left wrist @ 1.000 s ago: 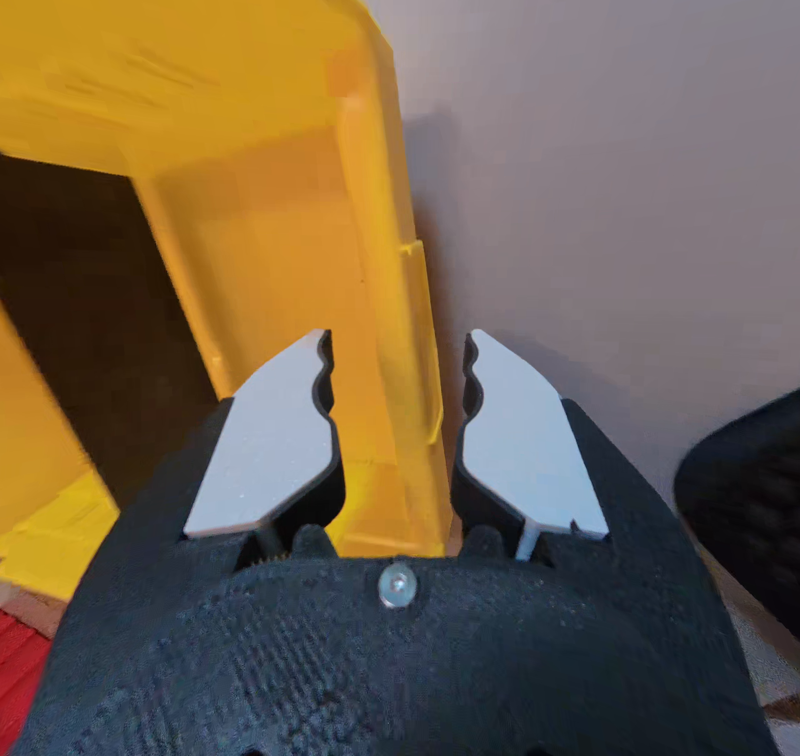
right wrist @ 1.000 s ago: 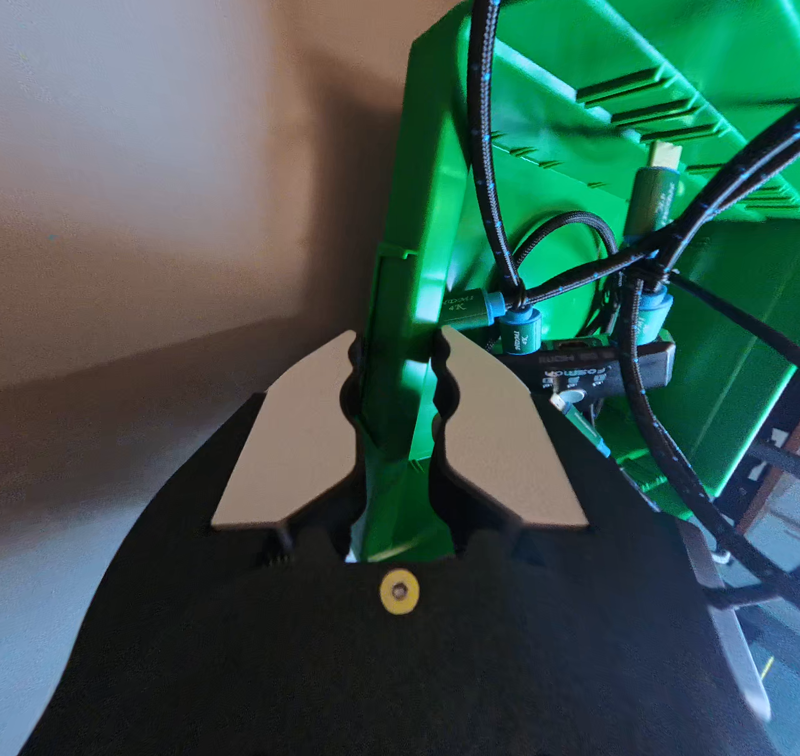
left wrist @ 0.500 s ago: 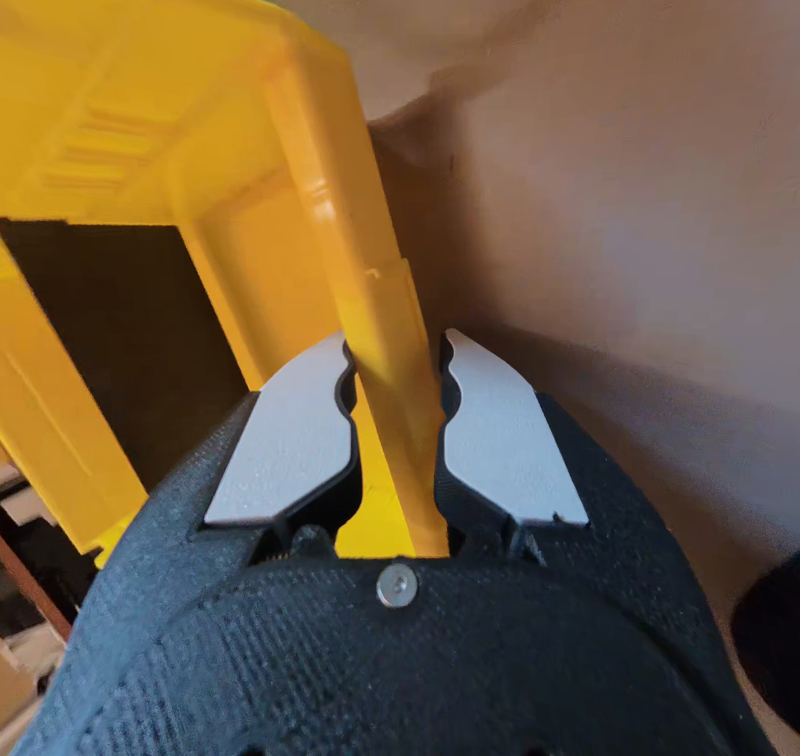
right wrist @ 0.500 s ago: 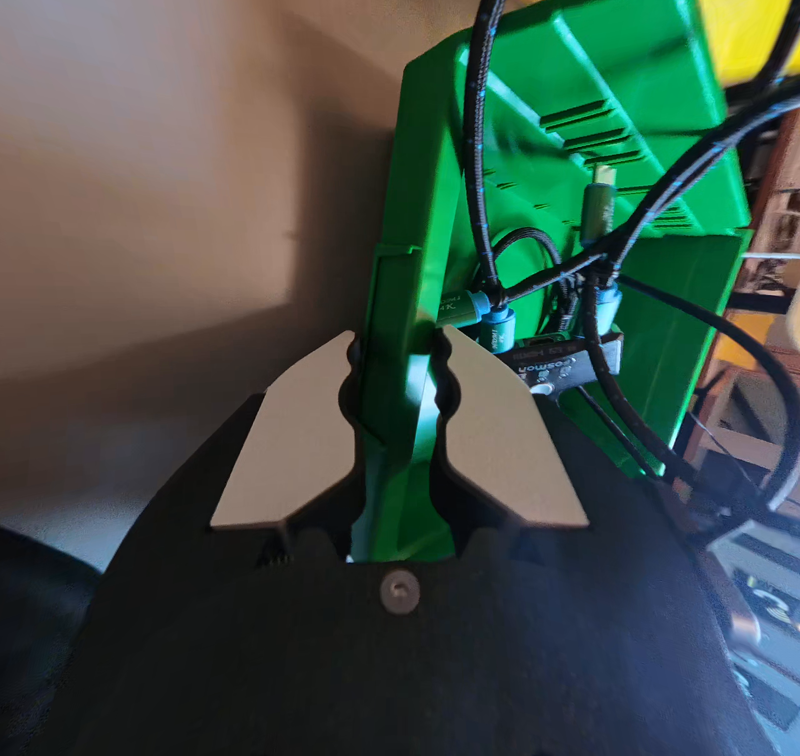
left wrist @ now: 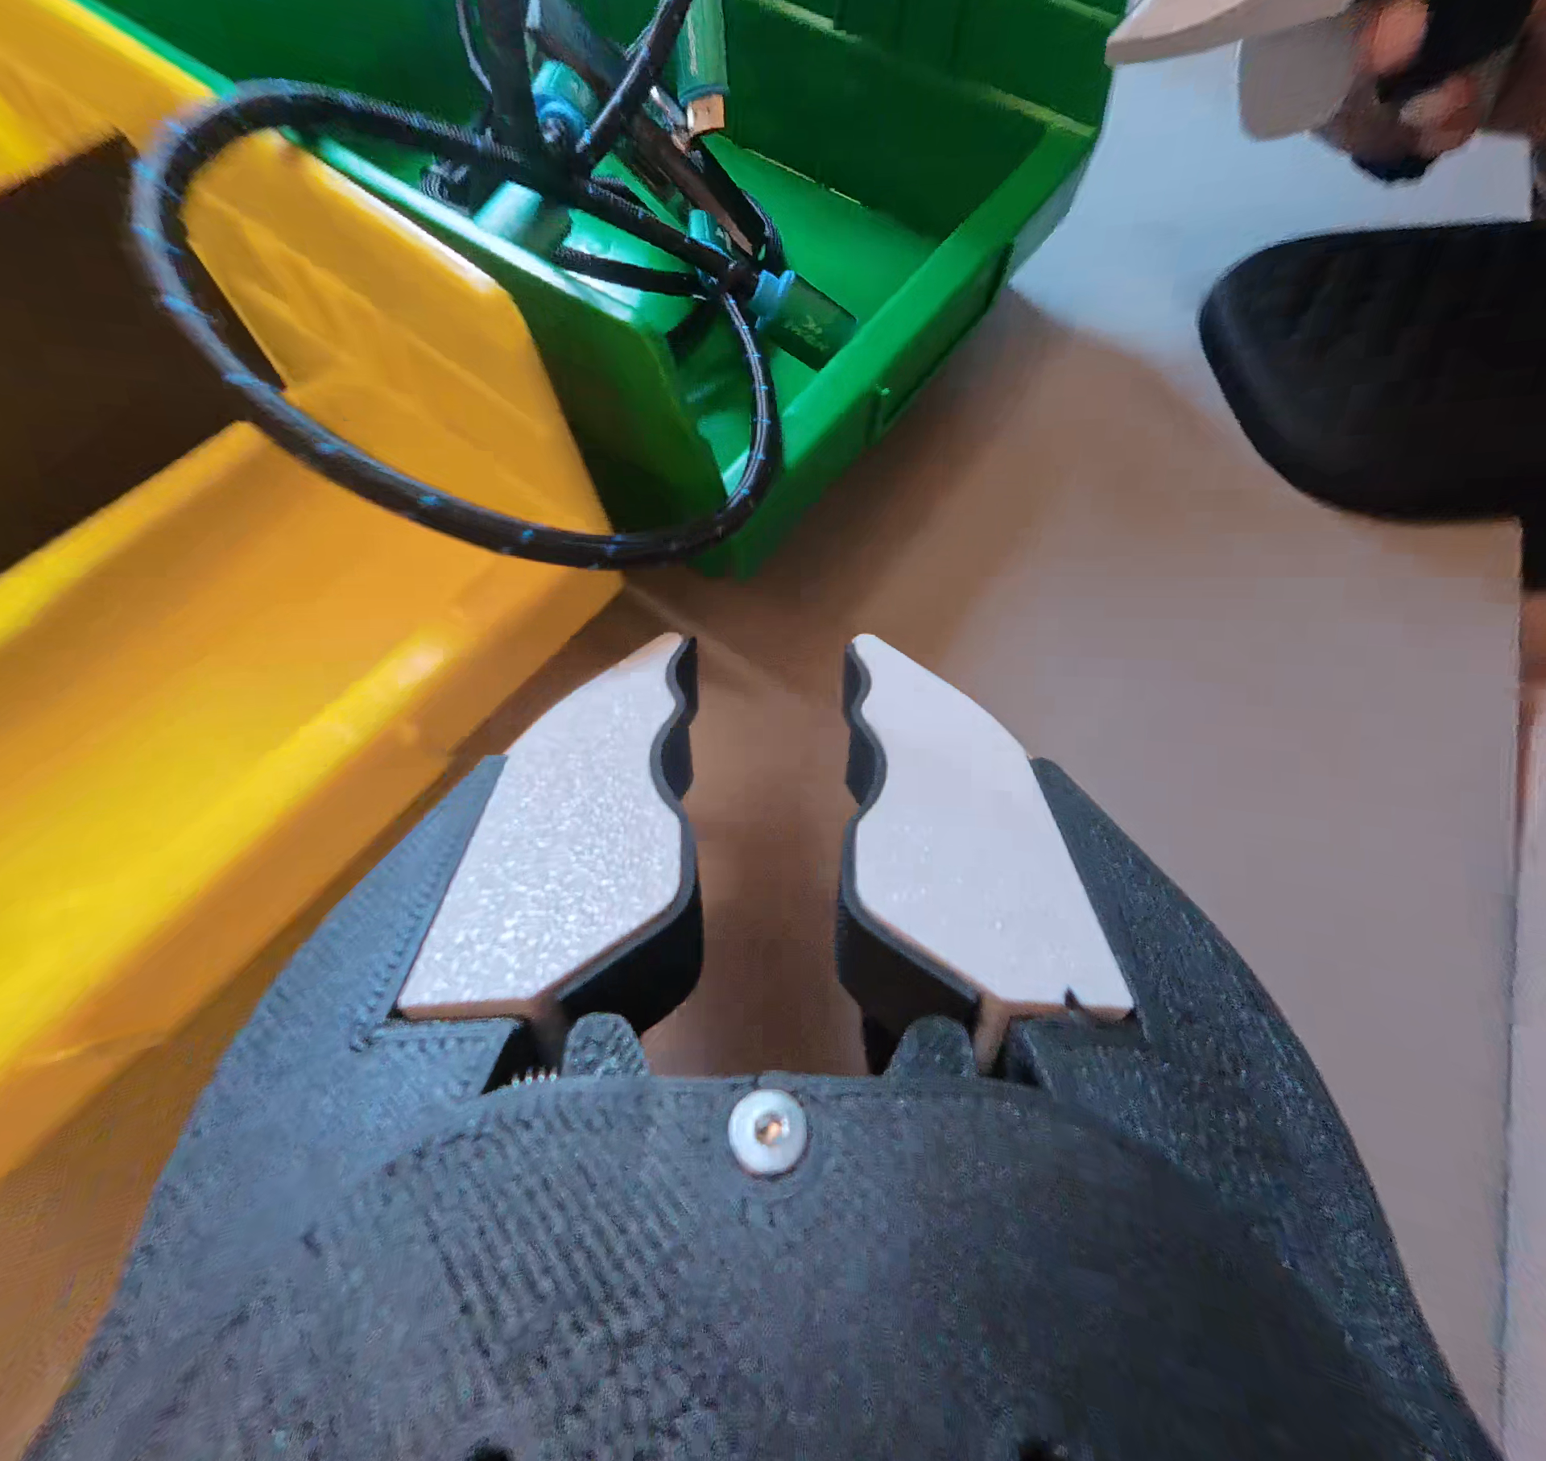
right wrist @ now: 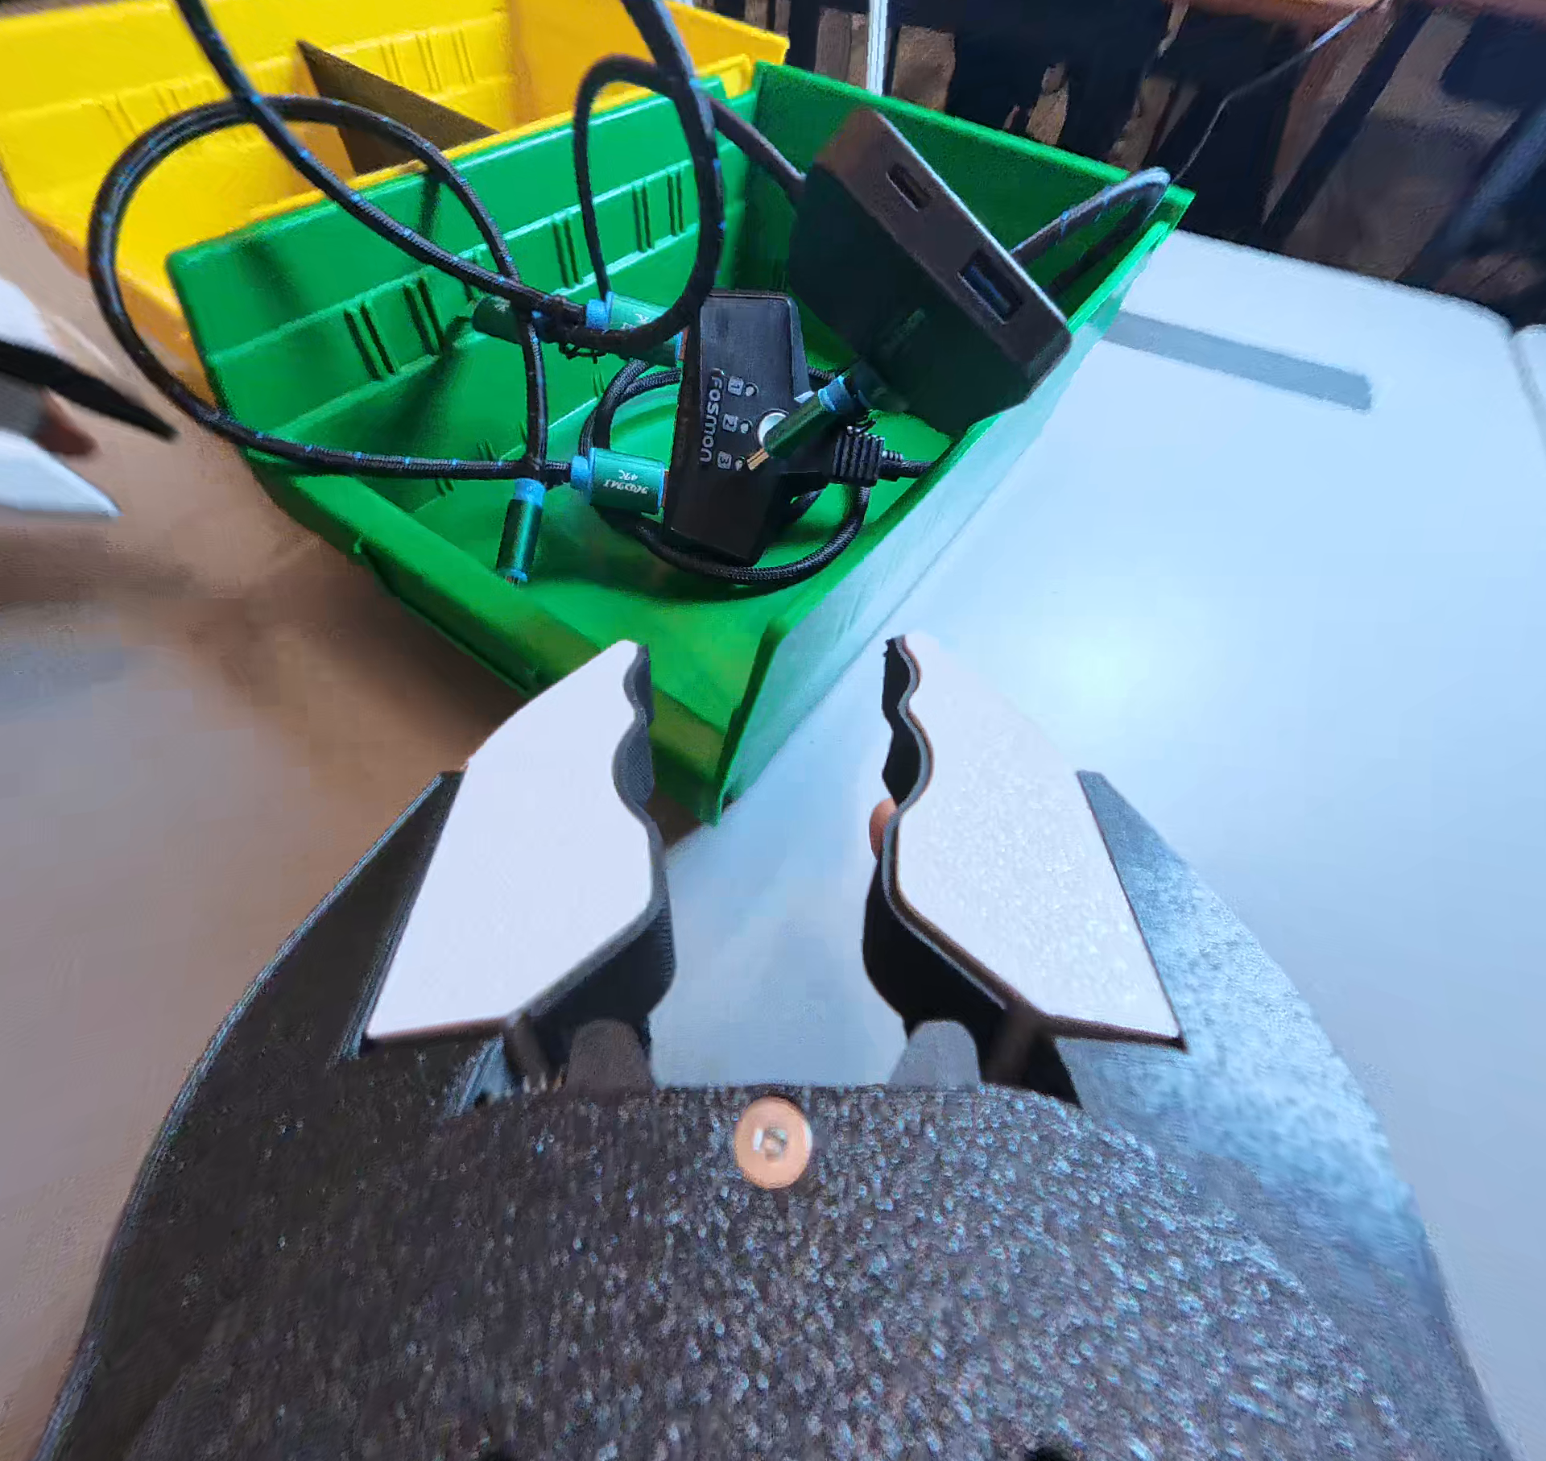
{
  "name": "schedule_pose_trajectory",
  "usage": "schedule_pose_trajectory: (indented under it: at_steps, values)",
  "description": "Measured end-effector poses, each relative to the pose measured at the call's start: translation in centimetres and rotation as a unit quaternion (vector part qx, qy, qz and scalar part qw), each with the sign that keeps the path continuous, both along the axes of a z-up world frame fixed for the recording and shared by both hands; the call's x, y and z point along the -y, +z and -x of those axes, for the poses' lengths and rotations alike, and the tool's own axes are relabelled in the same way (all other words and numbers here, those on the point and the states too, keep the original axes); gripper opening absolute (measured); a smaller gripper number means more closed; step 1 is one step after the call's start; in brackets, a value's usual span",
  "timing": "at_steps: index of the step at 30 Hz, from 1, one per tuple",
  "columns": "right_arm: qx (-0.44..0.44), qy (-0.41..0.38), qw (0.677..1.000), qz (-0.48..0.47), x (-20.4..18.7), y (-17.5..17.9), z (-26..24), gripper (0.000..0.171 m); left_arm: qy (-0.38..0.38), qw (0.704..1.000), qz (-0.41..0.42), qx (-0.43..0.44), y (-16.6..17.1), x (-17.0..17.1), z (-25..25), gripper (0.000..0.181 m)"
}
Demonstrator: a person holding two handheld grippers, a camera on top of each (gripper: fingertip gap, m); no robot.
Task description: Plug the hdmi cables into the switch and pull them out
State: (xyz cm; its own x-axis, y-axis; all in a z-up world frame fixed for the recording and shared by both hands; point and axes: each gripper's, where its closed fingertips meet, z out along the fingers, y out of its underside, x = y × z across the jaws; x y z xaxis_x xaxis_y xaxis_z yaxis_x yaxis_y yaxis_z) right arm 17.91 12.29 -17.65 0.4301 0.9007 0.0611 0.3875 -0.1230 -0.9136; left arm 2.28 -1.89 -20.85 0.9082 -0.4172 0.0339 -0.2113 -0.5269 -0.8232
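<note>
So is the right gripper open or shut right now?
Open. The right gripper has a clear gap between its fingers, showing only the table; it grips nothing.

Black switch lies in the green bin on the counter, amid tangled black braided HDMI cables with green plugs.

Both tongs are parted and hold nothing: the left tongs point low and forward, the right tongs likewise, gaping a little wider than the left.
</note>
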Motion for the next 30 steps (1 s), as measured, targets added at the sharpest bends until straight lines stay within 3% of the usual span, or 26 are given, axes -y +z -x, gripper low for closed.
schedule_pose_trajectory:
  at_steps: [2,3,7,11,18,30]
  values:
    - [-0.005,0.004,0.999,0.047,-0.9,-0.6,1.6,0.053,0.036,0.999,-0.002,0.030,-0.9,-1.9,-0.6,0.039]
    - [-0.002,0.006,0.998,0.060,-1.5,-0.8,2.2,0.044,0.050,0.997,-0.011,0.050,-0.9,-2.8,-0.9,0.041]
    - [0.033,-0.010,0.999,0.021,-3.6,-1.3,2.4,0.025,0.085,0.991,-0.053,0.089,0.5,-5.2,-1.3,0.037]
    - [0.043,-0.010,0.999,-0.005,-2.1,-1.2,1.1,0.024,0.116,0.986,-0.096,0.068,1.1,-6.0,-1.4,0.038]
    - [0.049,-0.045,0.995,-0.072,1.8,-0.5,-3.6,0.018,0.103,0.983,-0.147,0.046,2.6,-4.1,-4.4,0.035]
    - [-0.004,-0.048,0.991,-0.121,4.8,4.3,-4.3,0.011,0.086,0.963,-0.254,0.031,10.7,-1.1,-4.9,0.029]
